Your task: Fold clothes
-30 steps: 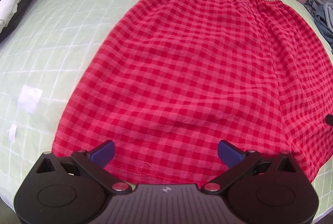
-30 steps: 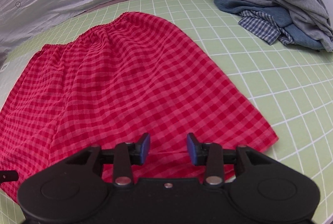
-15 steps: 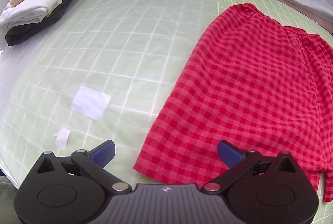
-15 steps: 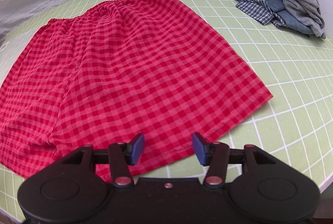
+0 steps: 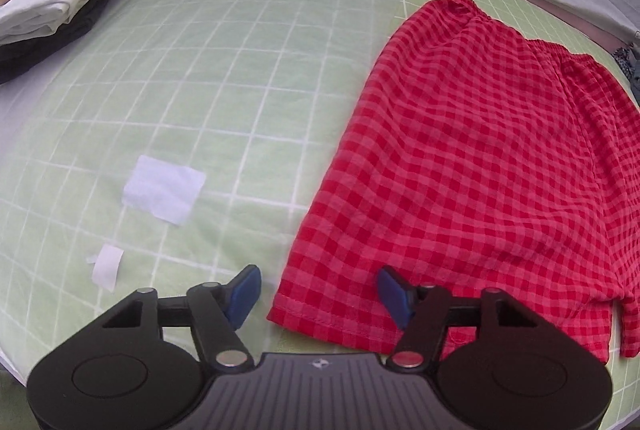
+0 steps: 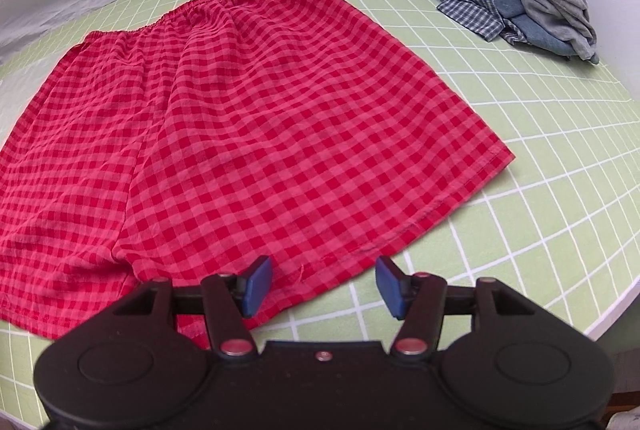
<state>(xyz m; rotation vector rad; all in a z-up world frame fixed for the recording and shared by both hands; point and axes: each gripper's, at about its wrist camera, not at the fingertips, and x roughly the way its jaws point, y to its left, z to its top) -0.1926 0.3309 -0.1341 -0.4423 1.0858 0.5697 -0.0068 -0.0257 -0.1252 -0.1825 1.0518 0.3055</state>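
Both wrist views sit low over the near edge of the mat [image 5: 248, 78], tilted forward and down. The left view faces 11 o'clock from the shorts' [image 5: 480, 158] left hem corner; the right view faces 12 o'clock from the right hem. Both share the shorts [image 6: 248, 118].

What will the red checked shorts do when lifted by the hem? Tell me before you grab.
The red checked shorts will probably droop and hang limp: the thin fabric already ripples where it lies flat on the green grid mat. They look light, so a push would likely bunch them rather than slide them. Both the left gripper and right gripper are open at the hem.
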